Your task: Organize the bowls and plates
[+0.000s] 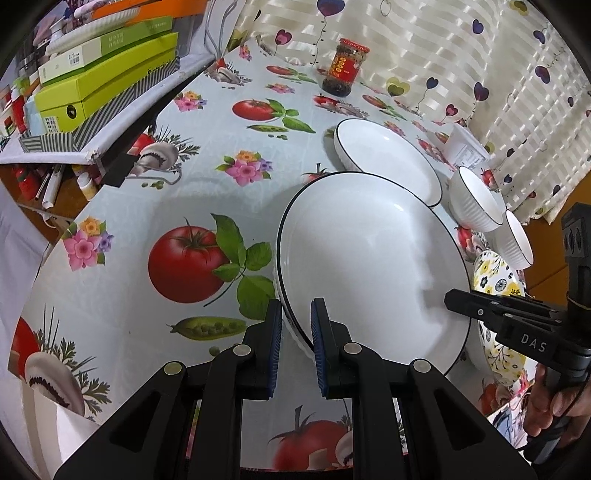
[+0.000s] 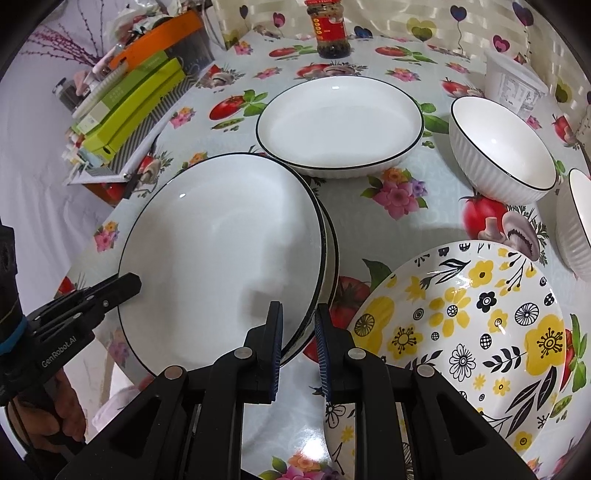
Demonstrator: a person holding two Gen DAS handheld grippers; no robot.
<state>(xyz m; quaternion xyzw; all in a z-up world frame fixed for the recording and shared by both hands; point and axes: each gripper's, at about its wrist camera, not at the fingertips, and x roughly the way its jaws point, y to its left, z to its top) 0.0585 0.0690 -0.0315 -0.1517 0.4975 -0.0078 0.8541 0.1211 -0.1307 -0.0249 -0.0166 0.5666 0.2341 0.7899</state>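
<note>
A large white plate with a black rim [image 1: 369, 266] [image 2: 221, 240] is held from both sides. My left gripper [image 1: 297, 306] [image 2: 135, 284] is shut on its left rim. My right gripper [image 2: 299, 308] [image 1: 448, 297] is shut on its right rim. Directly under it lies a second matching plate [image 2: 332, 251], of which only the edge shows; I cannot tell whether the two touch. Behind them a third white deep plate [image 2: 340, 125] [image 1: 388, 162] sits on the table. Two white ribbed bowls [image 2: 502, 151] [image 2: 576, 229] stand to the right. A yellow-flowered plate [image 2: 472, 332] lies at the near right.
The table wears a vegetable-print cloth [image 1: 177, 206]. A red-labelled jar [image 2: 330, 33] stands at the back, and a white plastic tub [image 2: 513, 85] at the back right. Stacked green boxes [image 1: 107, 74] fill a shelf to the left. A heart-print curtain [image 1: 480, 55] hangs behind.
</note>
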